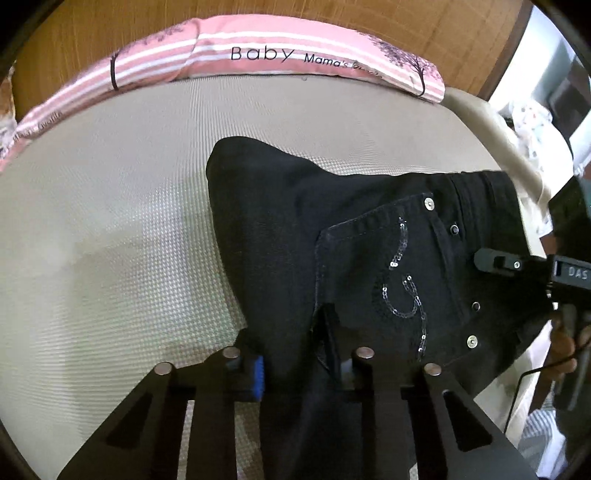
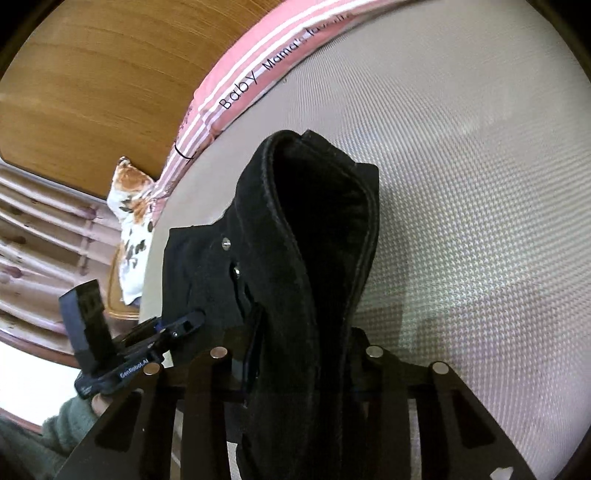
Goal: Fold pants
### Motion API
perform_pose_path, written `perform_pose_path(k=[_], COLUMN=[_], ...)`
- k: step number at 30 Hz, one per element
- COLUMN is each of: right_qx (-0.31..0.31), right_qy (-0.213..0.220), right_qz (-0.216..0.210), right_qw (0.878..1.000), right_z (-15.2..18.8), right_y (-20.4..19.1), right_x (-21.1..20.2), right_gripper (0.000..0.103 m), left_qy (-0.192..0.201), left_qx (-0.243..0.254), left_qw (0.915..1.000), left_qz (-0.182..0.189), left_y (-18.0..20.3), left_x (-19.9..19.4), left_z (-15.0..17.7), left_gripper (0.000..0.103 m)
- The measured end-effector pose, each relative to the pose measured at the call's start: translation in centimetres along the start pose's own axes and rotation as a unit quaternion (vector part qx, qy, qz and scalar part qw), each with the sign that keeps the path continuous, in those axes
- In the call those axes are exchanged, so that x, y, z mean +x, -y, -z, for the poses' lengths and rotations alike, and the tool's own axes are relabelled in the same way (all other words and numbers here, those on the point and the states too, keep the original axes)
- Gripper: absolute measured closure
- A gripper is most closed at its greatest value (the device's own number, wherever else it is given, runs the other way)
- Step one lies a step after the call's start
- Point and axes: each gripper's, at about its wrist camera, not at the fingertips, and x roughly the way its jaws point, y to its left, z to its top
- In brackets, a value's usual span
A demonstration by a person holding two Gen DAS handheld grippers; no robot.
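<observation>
Black jeans [image 1: 332, 236] with a sequined back pocket [image 1: 399, 280] lie on a beige mattress [image 1: 110, 221]. My left gripper [image 1: 301, 362] is shut on a fold of the jeans at the bottom of the left wrist view. My right gripper [image 2: 299, 362] is shut on the jeans' bunched waist end [image 2: 317, 229], which rises from between its fingers. The right gripper also shows at the right edge of the left wrist view [image 1: 491, 260], and the left gripper at the lower left of the right wrist view [image 2: 188, 321].
A pink striped "Baby" pillow [image 1: 258, 59] lies along the far edge of the mattress against a wooden headboard [image 1: 92, 33]. A floral cushion [image 2: 135, 221] sits at the bed's corner. Bare mattress [image 2: 480, 221] stretches around the jeans.
</observation>
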Motion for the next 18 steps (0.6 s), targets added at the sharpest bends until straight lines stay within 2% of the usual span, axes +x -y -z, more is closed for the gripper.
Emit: perform_pose_path(k=[5, 10, 18], right_qx=[0.004, 0.001, -0.009], right_qy=[0.012, 0.013, -0.007], right_qz=[0.005, -0.005, -0.027], right_qw=[1.000, 1.000, 1.000], right_z=[0.3, 0.6, 0.6], right_y=[-1.3, -3.1, -6.4], right_x=[-0.9, -1.0, 1.4], right_gripper=[0.075, 0.076, 0.077], left_qy=[0.010, 0.023, 0.032], left_qx=[0.001, 0.001, -0.023], left_qw=[0.9999, 0.9997, 0.9990], left_qz=[0.002, -0.007, -0.024], left_y=[0.1, -0.6, -3.8], left_x=[-1.1, -2.6, -4.8], left_z=[0.1, 0.3, 0.9], left_gripper=[0.085, 0.085, 0.086])
